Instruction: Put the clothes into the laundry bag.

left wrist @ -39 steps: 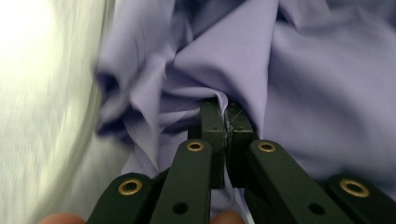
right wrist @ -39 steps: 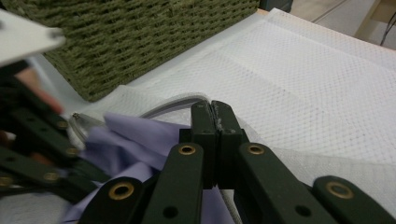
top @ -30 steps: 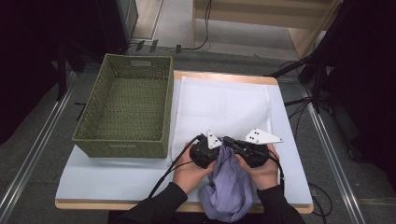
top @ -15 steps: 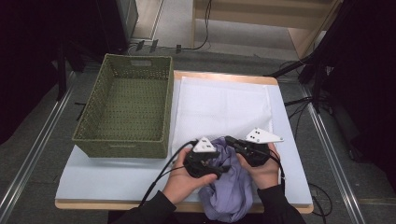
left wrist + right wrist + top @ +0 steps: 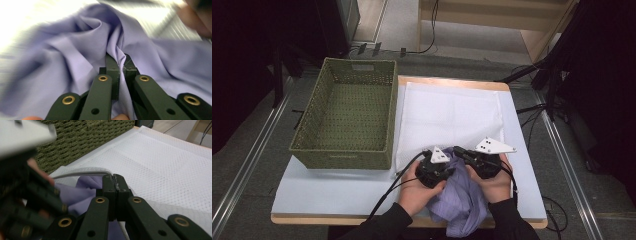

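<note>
The left claw [image 5: 121, 68] has just closed, pinching a fold of the purple cloth [image 5: 459, 197]. The right claw [image 5: 115, 182] grips its white edge.

pale tabletop [image 5: 337, 192] with a wooden edge. on it: green woven basket [image 5: 347, 120] at the left, white textured mat [image 5: 447, 112] just beside it, crumpled lilac cloth [image 5: 459, 200] at the near edge, partly over the mat.
</note>
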A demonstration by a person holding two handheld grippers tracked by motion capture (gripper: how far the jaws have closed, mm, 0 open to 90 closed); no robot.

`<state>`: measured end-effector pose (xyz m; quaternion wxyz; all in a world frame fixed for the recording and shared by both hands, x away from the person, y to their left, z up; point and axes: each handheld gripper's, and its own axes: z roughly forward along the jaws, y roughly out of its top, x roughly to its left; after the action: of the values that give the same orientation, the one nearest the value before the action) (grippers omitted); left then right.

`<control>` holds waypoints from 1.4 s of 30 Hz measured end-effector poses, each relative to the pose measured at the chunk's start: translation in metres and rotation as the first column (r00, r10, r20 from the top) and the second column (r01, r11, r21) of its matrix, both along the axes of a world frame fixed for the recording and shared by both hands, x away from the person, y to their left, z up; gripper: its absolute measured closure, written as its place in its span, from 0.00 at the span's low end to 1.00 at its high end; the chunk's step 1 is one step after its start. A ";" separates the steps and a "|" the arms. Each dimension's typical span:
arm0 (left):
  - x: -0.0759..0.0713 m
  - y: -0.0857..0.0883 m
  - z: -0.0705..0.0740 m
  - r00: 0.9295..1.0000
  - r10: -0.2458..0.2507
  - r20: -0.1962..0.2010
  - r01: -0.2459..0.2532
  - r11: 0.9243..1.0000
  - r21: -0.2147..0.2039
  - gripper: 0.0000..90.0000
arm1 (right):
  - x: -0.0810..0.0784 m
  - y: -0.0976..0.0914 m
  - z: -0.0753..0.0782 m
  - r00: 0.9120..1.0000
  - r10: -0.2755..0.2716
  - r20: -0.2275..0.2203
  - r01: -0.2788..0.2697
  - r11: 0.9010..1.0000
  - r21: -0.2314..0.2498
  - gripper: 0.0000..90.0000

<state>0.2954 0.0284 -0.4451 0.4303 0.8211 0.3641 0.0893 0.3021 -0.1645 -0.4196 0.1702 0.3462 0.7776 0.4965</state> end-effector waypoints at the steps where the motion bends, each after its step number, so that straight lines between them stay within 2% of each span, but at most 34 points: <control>1: 0.003 0.002 0.000 0.999 0.042 0.018 -0.042 0.999 -0.008 0.98 | 0.000 0.000 0.000 1.000 -0.002 0.001 0.002 1.000 0.001 1.00; 3: 0.008 0.005 -0.003 0.993 0.104 0.059 -0.105 0.994 0.023 0.98 | 0.000 0.000 0.001 1.000 -0.002 0.001 0.002 1.000 0.001 1.00; 4: 0.010 0.005 -0.007 0.993 0.104 0.052 -0.107 0.993 0.044 0.97 | 0.000 0.000 0.001 1.000 -0.001 0.002 0.001 1.000 0.000 1.00; 5: 0.012 0.004 -0.011 0.995 0.095 0.029 -0.096 0.994 0.051 0.95 | -0.001 0.001 0.001 1.000 -0.002 0.002 0.002 1.000 -0.001 1.00; 7: 0.011 0.005 -0.015 0.997 0.079 0.022 -0.080 0.996 0.038 0.84 | 0.000 0.001 0.000 1.000 0.002 0.000 -0.002 1.000 -0.004 1.00; 9: 0.008 0.011 -0.011 0.998 0.062 0.009 -0.062 0.998 0.009 0.70 | 0.000 0.001 -0.001 1.000 0.001 -0.001 -0.001 1.000 -0.005 1.00; 12: 0.001 0.024 0.001 1.000 0.028 0.000 -0.028 0.998 -0.055 0.55 | 0.000 0.000 -0.001 1.000 -0.003 -0.004 0.003 1.000 -0.005 1.00; 16: -0.011 0.041 0.018 0.999 -0.040 -0.029 0.036 0.991 -0.131 0.42 | 0.001 0.000 -0.001 1.000 -0.003 -0.005 0.003 1.000 -0.005 1.00; 18: -0.020 0.043 0.020 0.996 -0.081 -0.048 0.073 0.988 -0.138 0.34 | 0.001 0.000 -0.001 1.000 0.000 -0.007 0.000 1.000 -0.008 1.00; 20: -0.029 0.041 0.018 0.989 -0.126 -0.073 0.116 0.985 -0.129 0.25 | 0.000 0.001 -0.001 1.000 0.001 -0.008 -0.001 1.000 -0.010 1.00; 21: -0.036 0.038 0.014 0.980 -0.171 -0.098 0.159 0.980 -0.116 0.21 | 0.000 0.001 -0.001 1.000 0.000 -0.007 0.000 1.000 -0.012 1.00; 22: -0.039 0.036 0.011 0.976 -0.189 -0.110 0.177 0.978 -0.106 0.16 | 0.000 0.001 -0.001 1.000 0.001 -0.004 -0.001 1.000 -0.020 1.00; 24: -0.045 0.027 0.003 0.966 -0.212 -0.145 0.206 0.977 -0.057 0.16 | 0.000 0.002 -0.001 1.000 -0.001 -0.005 0.001 1.000 -0.017 1.00; 25: -0.046 0.024 0.000 0.966 -0.209 -0.153 0.204 0.978 -0.047 0.16 | 0.000 0.002 -0.001 1.000 -0.002 -0.006 0.002 1.000 -0.020 1.00; 26: -0.046 0.022 -0.003 0.966 -0.199 -0.162 0.197 0.980 -0.028 0.17 | 0.000 0.002 -0.001 1.000 0.000 -0.006 0.000 1.000 -0.019 1.00; 27: -0.046 0.019 -0.006 0.967 -0.193 -0.169 0.195 0.981 -0.006 0.23 | 0.000 0.003 -0.001 1.000 0.002 -0.008 -0.003 1.000 -0.019 1.00; 29: -0.044 0.015 -0.010 0.960 -0.209 -0.185 0.216 0.976 0.020 0.50 | 0.000 0.004 -0.001 1.000 0.004 -0.005 -0.005 1.000 -0.018 1.00; 30: -0.043 0.013 -0.011 0.959 -0.215 -0.182 0.227 0.973 0.046 0.63 | 0.000 0.004 -0.001 1.000 0.007 -0.005 -0.008 1.000 -0.019 1.00; 32: -0.041 0.010 -0.013 0.961 -0.217 -0.169 0.231 0.970 0.070 0.84 | -0.001 0.004 -0.001 1.000 0.010 -0.007 -0.010 1.000 -0.020 1.00; 33: -0.040 0.009 -0.013 0.961 -0.222 -0.163 0.236 0.969 0.069 0.90 | -0.001 0.004 -0.001 1.000 0.010 -0.007 -0.011 1.000 -0.018 1.00; 35: -0.039 0.009 -0.010 0.967 -0.215 -0.136 0.225 0.972 0.061 0.93 | 0.000 0.004 -0.001 1.000 0.012 -0.006 -0.012 1.000 -0.017 1.00; 37: -0.036 0.010 0.000 0.979 -0.184 -0.091 0.187 0.982 0.023 0.93 | -0.001 0.004 -0.001 1.000 0.012 -0.006 -0.012 1.000 -0.014 1.00; 39: -0.032 0.009 0.010 0.990 -0.139 -0.040 0.138 0.990 -0.013 0.93 | -0.002 0.004 0.000 1.000 0.015 -0.003 -0.015 1.000 -0.012 1.00; 40: -0.028 0.008 0.013 0.994 -0.113 -0.009 0.113 0.993 -0.016 0.93 | -0.003 0.005 0.001 1.000 0.016 0.001 -0.016 1.000 -0.010 1.00; 41: -0.026 0.006 0.014 0.996 -0.090 0.013 0.090 0.996 -0.021 0.93 | -0.003 0.005 0.002 1.000 0.016 0.002 -0.016 1.000 -0.009 1.00; 42: -0.022 0.004 0.014 0.997 -0.056 0.054 0.056 0.998 -0.012 0.93 | -0.004 0.006 0.002 1.000 0.016 0.003 -0.016 1.000 -0.007 1.00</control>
<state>0.2733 0.0323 -0.4314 0.4478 0.8254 0.3299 0.0966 0.2983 -0.1589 -0.4173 0.1688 0.3385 0.7819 0.4956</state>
